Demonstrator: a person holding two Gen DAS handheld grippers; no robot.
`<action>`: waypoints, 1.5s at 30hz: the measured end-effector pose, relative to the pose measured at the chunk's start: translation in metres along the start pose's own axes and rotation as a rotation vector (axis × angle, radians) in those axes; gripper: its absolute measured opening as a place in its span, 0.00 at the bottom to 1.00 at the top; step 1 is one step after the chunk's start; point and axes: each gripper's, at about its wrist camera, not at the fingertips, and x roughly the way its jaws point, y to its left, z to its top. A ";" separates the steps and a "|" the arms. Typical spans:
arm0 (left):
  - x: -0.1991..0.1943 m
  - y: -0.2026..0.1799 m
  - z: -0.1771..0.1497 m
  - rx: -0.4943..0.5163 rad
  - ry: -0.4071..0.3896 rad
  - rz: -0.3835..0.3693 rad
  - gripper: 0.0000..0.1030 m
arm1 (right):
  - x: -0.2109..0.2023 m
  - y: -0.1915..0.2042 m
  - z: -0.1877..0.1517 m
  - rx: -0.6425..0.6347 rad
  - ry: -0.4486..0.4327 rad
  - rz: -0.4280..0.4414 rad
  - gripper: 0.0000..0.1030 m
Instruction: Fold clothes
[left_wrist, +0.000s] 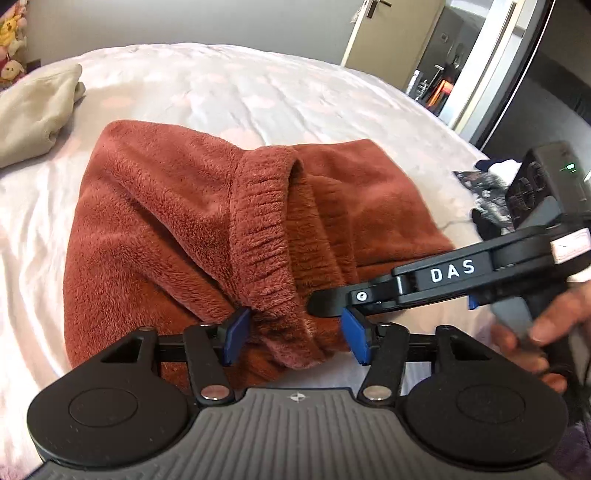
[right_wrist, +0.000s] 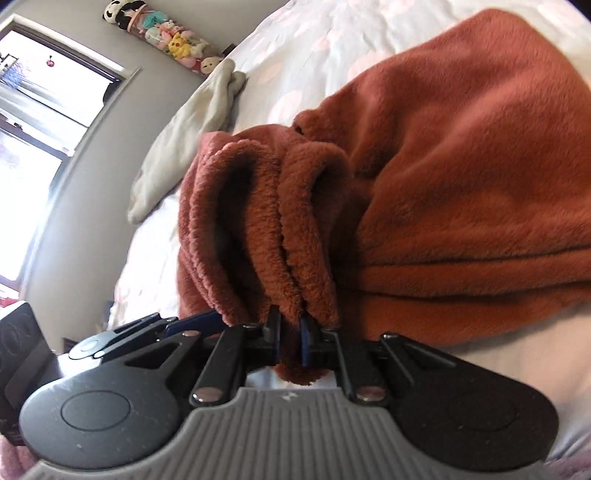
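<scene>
My right tongs (right_wrist: 290, 343) pinch the fleece garment's (left_wrist: 166, 206) ribbed hem (right_wrist: 295, 258) on the bed (left_wrist: 221, 88); left tongs (left_wrist: 291, 334) gape around it, unclosed. Next: clamp left, then fold over.

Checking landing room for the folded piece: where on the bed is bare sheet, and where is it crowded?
Bare bed sheet lies beyond the rust fleece garment, and between it and the beige garment at far left. Crowded: the near edge, where both grippers meet, and the right side by the dark patterned clothes.
</scene>
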 end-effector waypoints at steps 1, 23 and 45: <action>0.000 -0.002 0.002 0.013 -0.010 0.012 0.25 | 0.000 0.000 0.001 0.004 -0.001 0.001 0.13; 0.000 -0.013 0.042 0.082 0.023 -0.006 0.30 | -0.004 -0.008 0.010 0.021 -0.041 0.043 0.13; 0.000 0.000 0.039 0.002 0.072 0.054 0.08 | -0.020 -0.014 -0.001 -0.084 -0.096 0.020 0.10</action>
